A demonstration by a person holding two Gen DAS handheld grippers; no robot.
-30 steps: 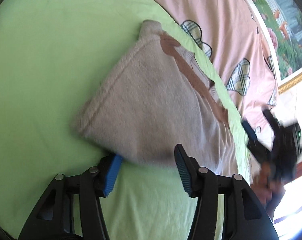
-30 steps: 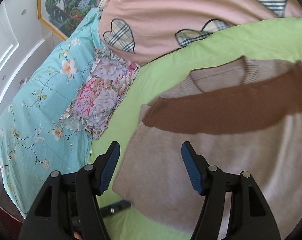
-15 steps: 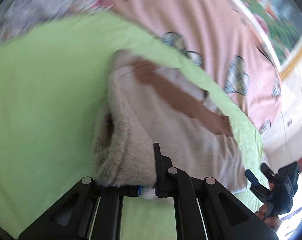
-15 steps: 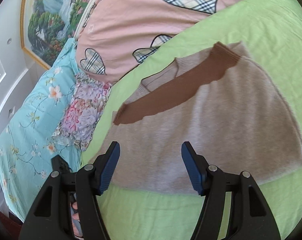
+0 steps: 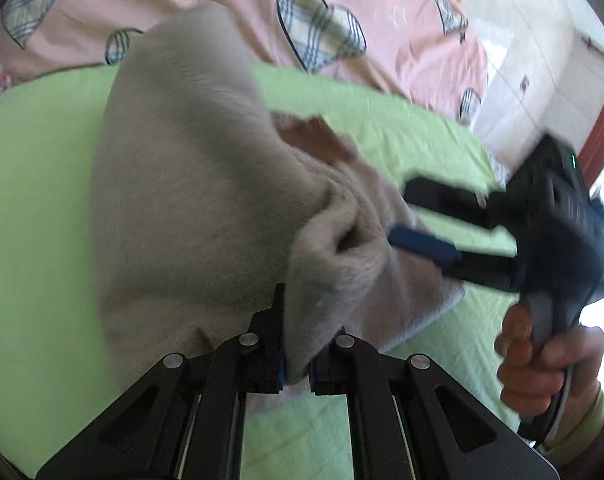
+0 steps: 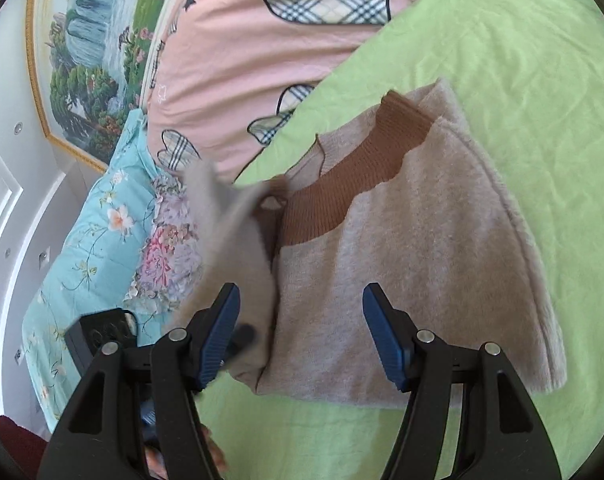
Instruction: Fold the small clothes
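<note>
Left wrist view: left gripper [image 5: 296,364] is clamped on a bunched edge of the beige sweater [image 5: 190,200], pinched btwn its blue pads at 6 o'clock. The lifted flap rises from the jaws toward 11 o'clock, off the green sheet [image 5: 34,200]. To do the fold well, I'd carry that edge across w/ the pinch kept firm, lay it flat on the body and not drag the rest. A bit of the brown collar band [image 5: 314,140] shows at 1 o'clock. Right gripper [image 5: 418,216] comes in from 3 o'clock, jaws apart, nothing btwn them, tips near the cloth; touching or not, can't tell (blur). A hand [image 5: 542,360] holds its handle at 4 o'clock.

Right wrist view: right gripper [image 6: 300,336] stands open at 6 o'clock, over the sweater's [image 6: 422,240] near hem, pads not pressing on it. Sweater body lies flat on the sheet [image 6: 522,60], spreading from centre to 3 o'clock, collar [image 6: 342,188] at 12. The raised flap [image 6: 230,240], blurred, stands at 9–10 o'clock just behind the left finger [image 6: 218,336]. Pink quilt [image 6: 242,40] beyond, at 11.
</note>
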